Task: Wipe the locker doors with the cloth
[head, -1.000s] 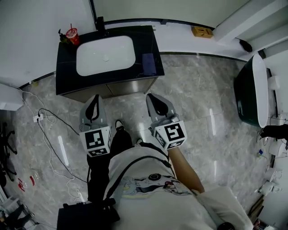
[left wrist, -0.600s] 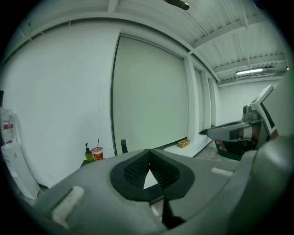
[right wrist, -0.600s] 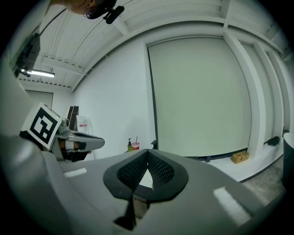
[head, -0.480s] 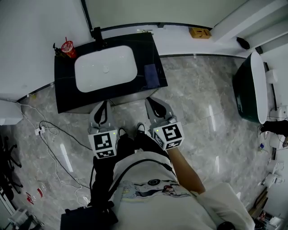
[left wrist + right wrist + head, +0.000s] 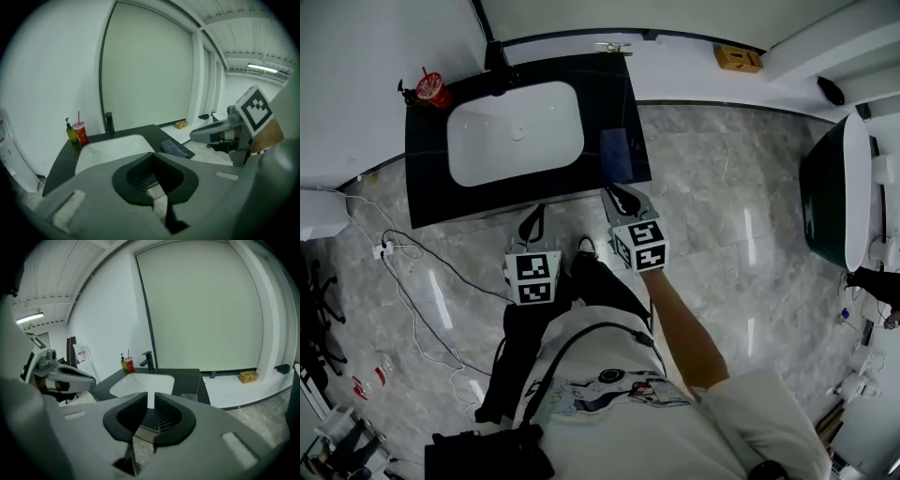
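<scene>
With the vanity (image 5: 427, 197) drawn nearer since a second ago, the blue cloth (image 5: 616, 156), lying on its counter right of the basin (image 5: 516, 131), is being approached by the right gripper (image 5: 617, 194), its empty jaws being opened for the pick-up judged next, the left gripper (image 5: 534, 216) being held with jaws pressed together.

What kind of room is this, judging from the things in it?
Probably a bathroom: a white basin set in a black counter, a black tap behind it, and what looks like a freestanding bathtub at the right.
</scene>
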A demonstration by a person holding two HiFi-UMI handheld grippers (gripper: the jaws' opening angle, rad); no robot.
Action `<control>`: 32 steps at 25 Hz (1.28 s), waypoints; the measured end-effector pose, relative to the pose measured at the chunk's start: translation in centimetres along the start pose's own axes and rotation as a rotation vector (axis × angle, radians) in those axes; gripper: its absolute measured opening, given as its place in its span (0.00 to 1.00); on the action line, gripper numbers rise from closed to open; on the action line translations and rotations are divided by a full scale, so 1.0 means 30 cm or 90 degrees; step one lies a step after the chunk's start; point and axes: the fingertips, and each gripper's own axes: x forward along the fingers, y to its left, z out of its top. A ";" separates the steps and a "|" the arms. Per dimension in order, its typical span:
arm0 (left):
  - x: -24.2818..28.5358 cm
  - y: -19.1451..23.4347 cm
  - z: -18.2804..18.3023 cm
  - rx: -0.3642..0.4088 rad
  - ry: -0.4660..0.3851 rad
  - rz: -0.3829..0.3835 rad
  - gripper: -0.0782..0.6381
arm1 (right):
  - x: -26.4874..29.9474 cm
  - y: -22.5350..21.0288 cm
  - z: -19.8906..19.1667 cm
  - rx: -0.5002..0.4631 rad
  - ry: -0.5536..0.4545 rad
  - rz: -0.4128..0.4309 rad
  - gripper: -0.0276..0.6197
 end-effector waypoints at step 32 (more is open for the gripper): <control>0.216 -0.028 -0.112 -0.017 0.101 -0.003 0.11 | 0.531 -0.379 -0.344 -0.024 0.315 -0.033 0.23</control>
